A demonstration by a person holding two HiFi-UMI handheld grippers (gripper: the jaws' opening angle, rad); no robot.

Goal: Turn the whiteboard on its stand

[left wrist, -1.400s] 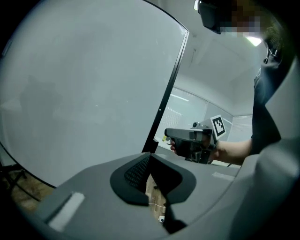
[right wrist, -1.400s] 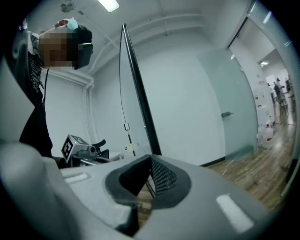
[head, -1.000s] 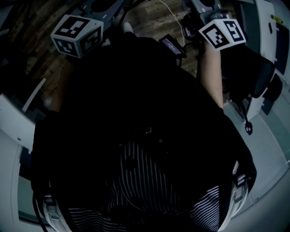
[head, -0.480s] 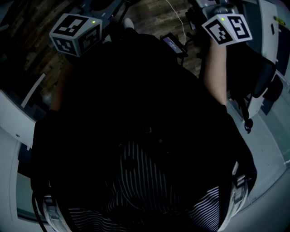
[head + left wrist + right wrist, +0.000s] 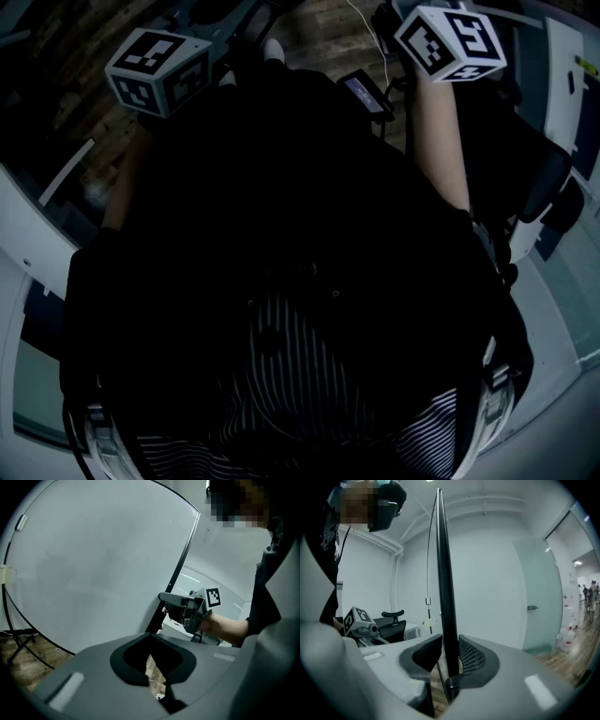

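On the floor: the board stands upright on what looks like its stand, a thin dark leg low at the board's far side. The floor is wooden.
Board: its white face fills the left gripper view. From the right gripper view it shows edge-on as a black frame line.
Right tool: the right tool has just been closing and now grasps the board's near side edge. The black frame sits between its pads and touches both.
Left tool: the left tool is released, with its jaws a little apart. Only floor shows through the gap. It sits off the board and faces the white side.
Done: a grip on the side edge, which I judge to be the handle for the swing.
Left to do: probably most of the turn. How far the board has already come round cannot be told. After that, the right tool must let go.
Around: an office chair stands beyond the board. A glass door is on the far wall.
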